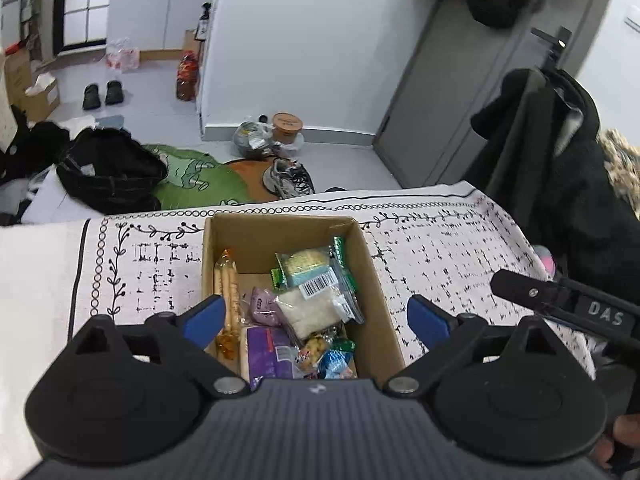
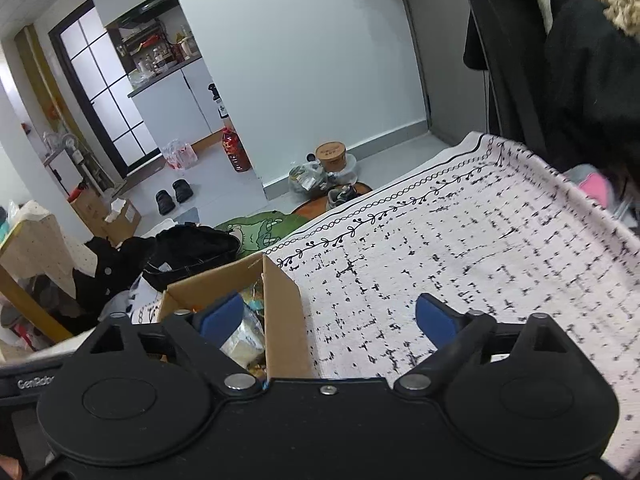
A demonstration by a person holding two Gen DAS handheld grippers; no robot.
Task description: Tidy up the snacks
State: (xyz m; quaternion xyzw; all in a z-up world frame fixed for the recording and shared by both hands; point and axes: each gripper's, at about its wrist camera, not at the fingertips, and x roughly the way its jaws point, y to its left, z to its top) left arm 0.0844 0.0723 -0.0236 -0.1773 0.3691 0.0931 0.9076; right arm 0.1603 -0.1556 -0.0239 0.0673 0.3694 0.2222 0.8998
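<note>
Judging near to far, both claws are seen wide open w/ nothing held: left gripper (image 1: 316, 318) over the cardboard box (image 1: 376, 280) of snacks (image 1: 308, 304), right gripper (image 2: 330, 318) w/ box at 9 o'clock, tablecloth (image 2: 460, 248) beyond; packing seems done, so next probably a pull-back/check.

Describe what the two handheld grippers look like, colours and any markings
Both are matte black plastic. The left gripper has blue pads on its fingers, round disc housings with triangular cut-outs, silver pivot screws and a ribbed dark grey body. The right gripper matches, with blue fingers, and shows white DAS lettering in the left wrist view.
</note>
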